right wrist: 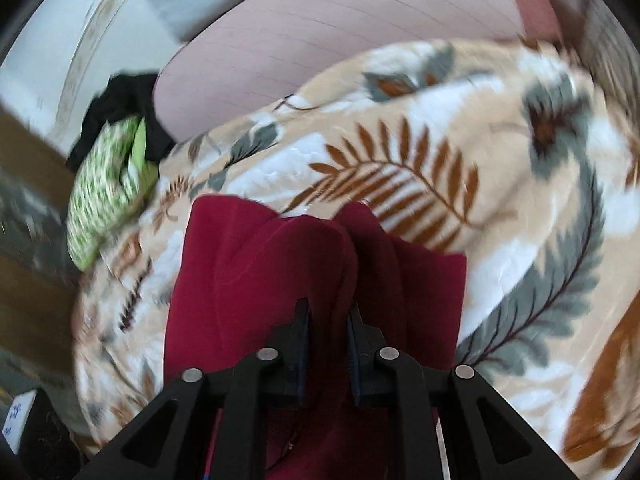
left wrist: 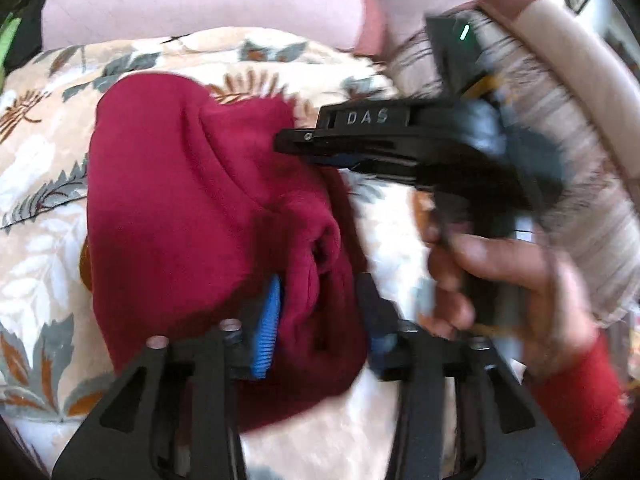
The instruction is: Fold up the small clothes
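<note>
Both my jaws pinch bunched folds of the soft crimson fleece garment [left wrist: 172,208]; uneven pulling could skew the fold.

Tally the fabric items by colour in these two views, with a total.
Red garment: 1
Green patterned cloth: 1
Black cloth: 1
Beige leaf-print blanket: 1
Pink sheet: 1
Total: 5
</note>
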Demonstrator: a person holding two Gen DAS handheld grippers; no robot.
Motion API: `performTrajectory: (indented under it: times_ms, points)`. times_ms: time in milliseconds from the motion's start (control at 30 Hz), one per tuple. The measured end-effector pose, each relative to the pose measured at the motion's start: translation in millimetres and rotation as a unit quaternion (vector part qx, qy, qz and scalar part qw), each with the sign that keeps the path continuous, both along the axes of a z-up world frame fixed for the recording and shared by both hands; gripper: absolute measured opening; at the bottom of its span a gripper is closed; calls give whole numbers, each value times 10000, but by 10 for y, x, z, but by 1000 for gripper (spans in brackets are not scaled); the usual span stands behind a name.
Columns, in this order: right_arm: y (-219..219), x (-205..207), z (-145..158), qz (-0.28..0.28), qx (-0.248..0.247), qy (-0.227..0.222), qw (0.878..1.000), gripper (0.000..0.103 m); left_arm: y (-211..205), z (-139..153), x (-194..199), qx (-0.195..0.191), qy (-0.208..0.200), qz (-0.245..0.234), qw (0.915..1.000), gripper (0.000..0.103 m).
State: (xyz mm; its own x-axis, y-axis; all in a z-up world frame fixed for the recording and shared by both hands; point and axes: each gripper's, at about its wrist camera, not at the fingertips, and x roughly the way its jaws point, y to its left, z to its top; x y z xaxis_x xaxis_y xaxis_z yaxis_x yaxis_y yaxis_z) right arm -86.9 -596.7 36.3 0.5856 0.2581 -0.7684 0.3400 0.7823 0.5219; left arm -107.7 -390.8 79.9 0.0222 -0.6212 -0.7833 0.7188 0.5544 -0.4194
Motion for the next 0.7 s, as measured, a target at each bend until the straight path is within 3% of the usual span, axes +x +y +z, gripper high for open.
performTrajectory:
  times_ms: [67, 100, 133, 200, 267, 400, 567, 600, 633, 700]
  points:
    - [-49, -165, 100, -110, 271, -245, 9993, 25, 245, 253, -49, -170, -330, -83, 9993, 53]
    - [-47, -239, 151, -86, 345, -344, 9988, 32, 330, 331, -77, -201, -509, -57, 9985, 57]
    - [-10, -323, 218, -71, 357, -414, 9985, 47, 494, 422, -63, -237, -727, 31, 9971, 60]
    - [51, -475, 302, -70, 353, -529, 9979, 61, 652, 430, 17, -147, -927, 256, 9953, 61]
    - [147, -633, 323, -4, 457, -570, 9973, 63, 799, 331, 72, 152, -1070, 530, 9927, 61]
    - [338, -630, 123, 131, 570, -255, 9980, 65, 874, -89, 153, 572, -711, 703, 9933, 61]
    - [433, -445, -200, -8, 851, -10, 9964, 66, 845, -351, 68, 779, -610, 727, 9924, 61]
    - [439, -449, -195, -28, 771, -60, 9970, 60, 842, -337, 67, 780, -632, 766, 9920, 61]
    - [453, -464, -153, -26, 653, -162, 9977, 34, 841, -289, 59, 763, -686, 802, 9915, 61]
    - [515, -559, 66, 159, 224, -410, 9988, 25, 893, -139, 3, 606, -840, 833, 9911, 61]
